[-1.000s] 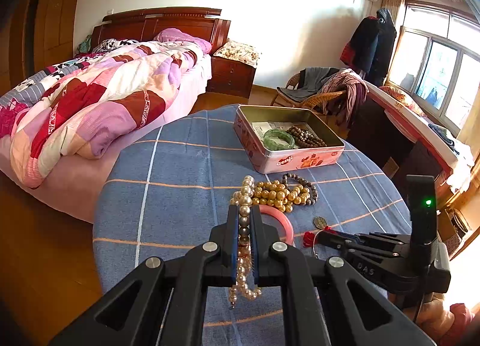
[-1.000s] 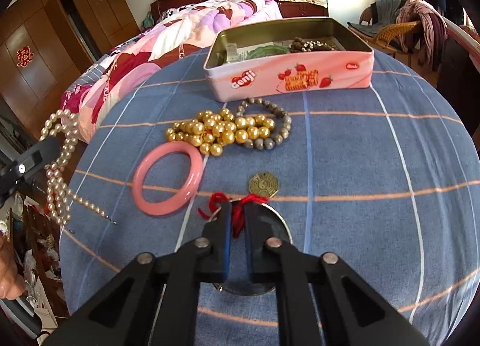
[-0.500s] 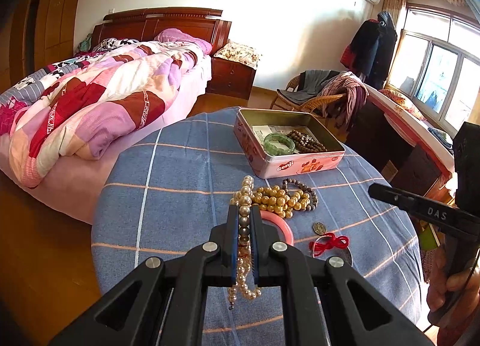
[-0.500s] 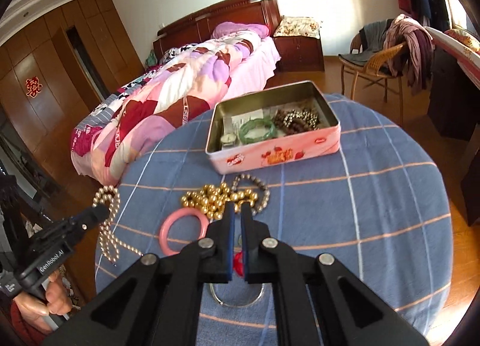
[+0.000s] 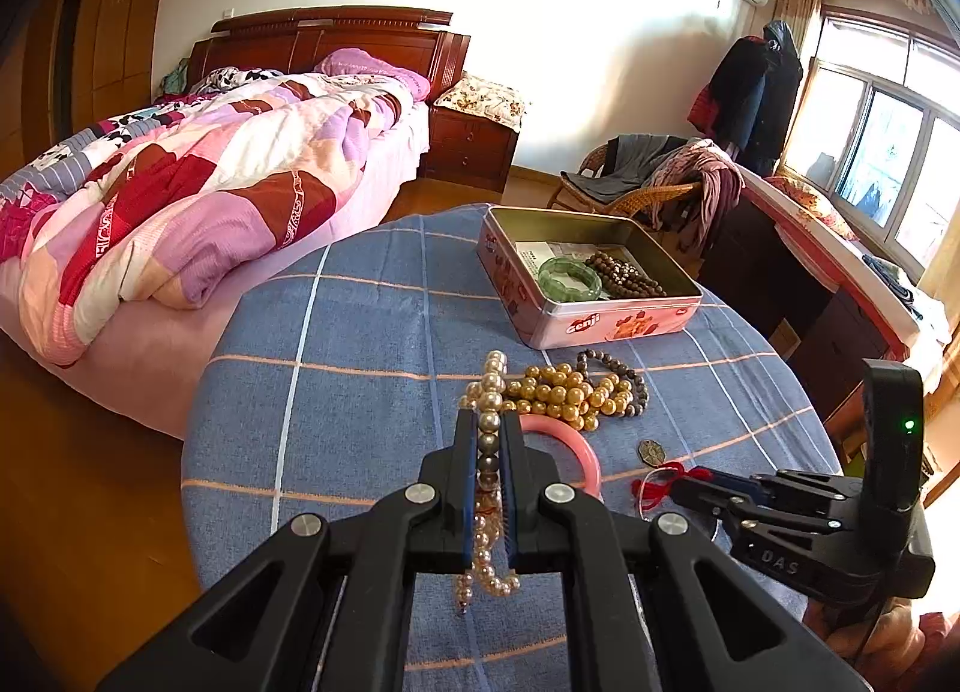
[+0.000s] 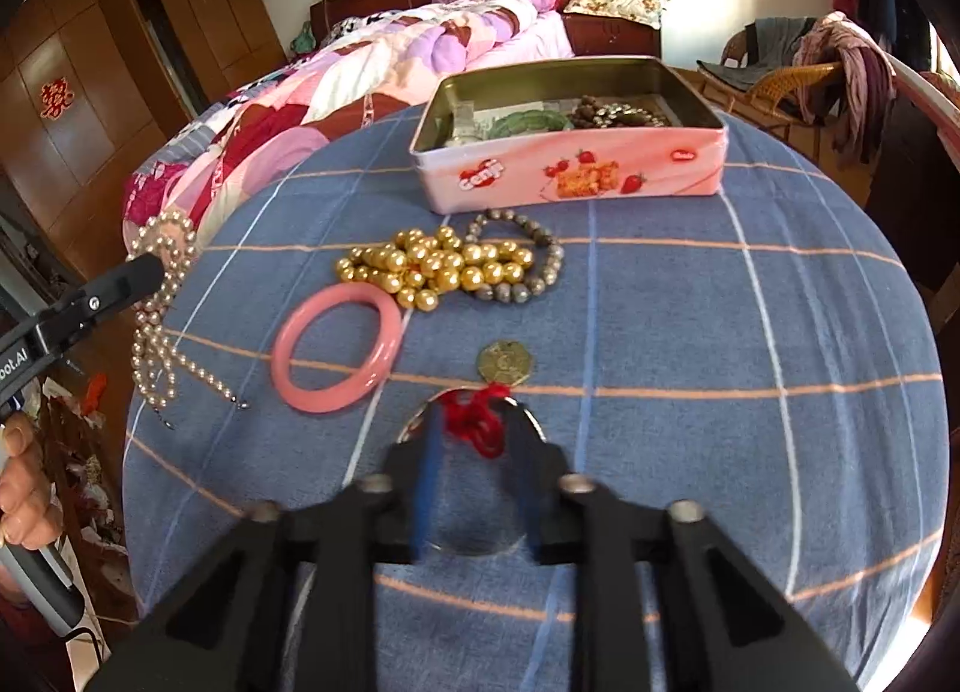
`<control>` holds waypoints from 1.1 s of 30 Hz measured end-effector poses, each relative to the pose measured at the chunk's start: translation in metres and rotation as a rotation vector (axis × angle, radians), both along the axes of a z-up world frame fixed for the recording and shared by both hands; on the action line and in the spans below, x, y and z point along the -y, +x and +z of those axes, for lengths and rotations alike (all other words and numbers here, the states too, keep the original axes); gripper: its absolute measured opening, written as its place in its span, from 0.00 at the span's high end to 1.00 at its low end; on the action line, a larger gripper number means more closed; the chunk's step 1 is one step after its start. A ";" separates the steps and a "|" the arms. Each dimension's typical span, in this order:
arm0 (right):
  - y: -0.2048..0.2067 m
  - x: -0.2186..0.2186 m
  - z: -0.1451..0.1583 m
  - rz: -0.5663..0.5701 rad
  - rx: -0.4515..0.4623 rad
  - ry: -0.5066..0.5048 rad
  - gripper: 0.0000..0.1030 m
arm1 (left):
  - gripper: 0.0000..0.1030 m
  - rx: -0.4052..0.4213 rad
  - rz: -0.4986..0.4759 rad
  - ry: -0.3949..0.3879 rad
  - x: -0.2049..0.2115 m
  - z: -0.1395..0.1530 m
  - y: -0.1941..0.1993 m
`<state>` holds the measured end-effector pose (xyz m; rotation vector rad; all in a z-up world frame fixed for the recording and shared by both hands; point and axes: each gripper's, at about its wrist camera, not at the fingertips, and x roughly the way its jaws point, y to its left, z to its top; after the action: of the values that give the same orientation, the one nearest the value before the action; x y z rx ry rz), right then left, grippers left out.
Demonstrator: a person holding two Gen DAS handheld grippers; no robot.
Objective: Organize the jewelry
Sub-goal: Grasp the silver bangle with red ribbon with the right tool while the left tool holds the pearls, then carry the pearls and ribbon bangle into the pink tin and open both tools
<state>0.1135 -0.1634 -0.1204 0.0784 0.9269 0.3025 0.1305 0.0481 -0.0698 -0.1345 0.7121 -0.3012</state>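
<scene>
The pink tin sits open at the far side of the blue checked tablecloth, and it is the mark to steer by. Inside it lie a green bangle and a dark bead strand. Just in front of the tin rests a heap of gold beads with a grey bead bracelet touching it; nearer than those lie a pink bangle and a bronze coin pendant.

The left gripper is clamped on a pearl necklace, which hangs clear of the cloth, well to the near left of the tin. The right gripper has its fingers spread around a red cord knot tied to a thin silver bangle, on the near side of the coin — parted, not yet pinching.

The step in hand looks like a double pick-up: pearls lifted, red cord about to be taken. Next, the right fingers need to close squarely on the knot, then both pieces should travel over the tin's rim — the pearls low enough that their loose tail follows them in.
</scene>
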 end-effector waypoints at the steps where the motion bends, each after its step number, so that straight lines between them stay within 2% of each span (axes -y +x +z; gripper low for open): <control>1: 0.000 0.000 -0.001 0.000 -0.003 0.004 0.80 | 0.95 0.000 0.001 0.001 0.000 0.000 0.000; 6: 0.005 0.003 -0.009 -0.023 -0.028 0.020 0.81 | 0.95 -0.005 0.002 0.000 -0.001 -0.001 0.000; 7: 0.006 0.005 -0.010 -0.029 -0.032 0.027 0.89 | 0.95 -0.005 0.002 0.000 0.000 -0.002 0.001; 17: 0.005 0.016 0.008 -0.048 0.026 0.118 0.91 | 0.95 -0.015 -0.004 -0.008 0.002 -0.006 0.005; 26: 0.011 0.027 0.058 -0.053 0.135 0.154 0.91 | 0.95 -0.008 -0.009 -0.012 0.006 -0.003 0.014; 33: 0.037 0.037 0.103 -0.067 0.251 0.149 0.91 | 0.95 0.043 -0.044 -0.016 0.020 0.015 0.036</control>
<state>0.1509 -0.2002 -0.0175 0.2033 0.6507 0.3113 0.1661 0.0279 -0.0549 -0.1271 0.6705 -0.3507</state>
